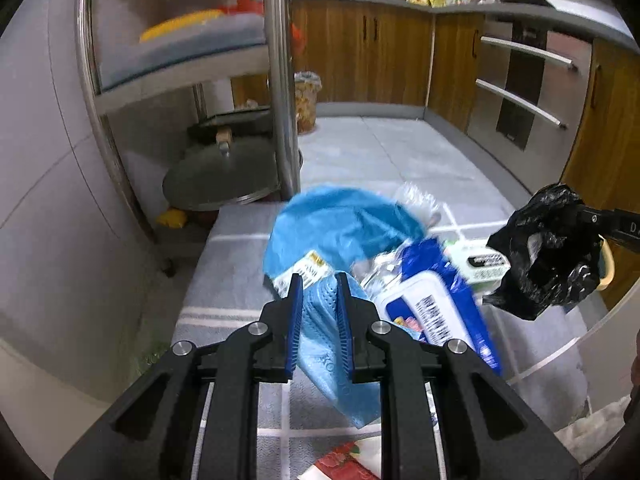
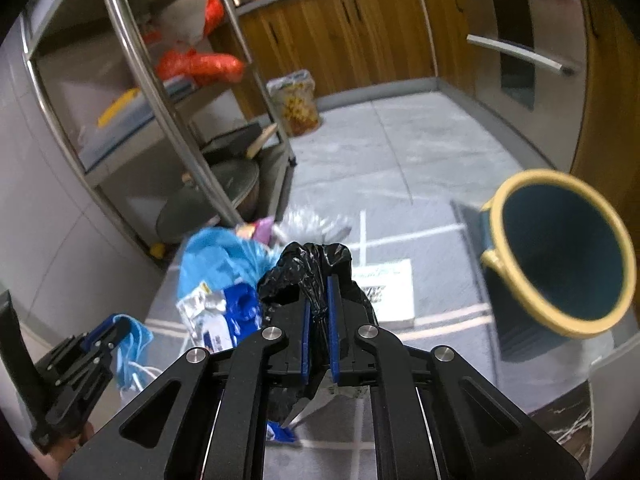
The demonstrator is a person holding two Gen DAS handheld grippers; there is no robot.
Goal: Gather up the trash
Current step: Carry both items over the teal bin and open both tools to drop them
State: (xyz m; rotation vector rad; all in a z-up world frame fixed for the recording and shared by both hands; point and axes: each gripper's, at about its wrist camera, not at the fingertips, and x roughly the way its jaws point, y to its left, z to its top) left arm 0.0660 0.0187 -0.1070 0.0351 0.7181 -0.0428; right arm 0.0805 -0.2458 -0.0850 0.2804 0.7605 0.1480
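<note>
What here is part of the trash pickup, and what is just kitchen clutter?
Part of the job:
- blue mask, in the left gripper
- black plastic bag, in the right gripper
- blue-and-white wrapper
- blue bin

Just lying about:
- steel rack
- orange bags
- round pot lid

Grey tiled floor, wooden cabinets, steel rack

Glossy crinkled black plastic bag; dimpled blue paper mask; shiny metal rack; brown wood cabinets; matt grey woven mat
</note>
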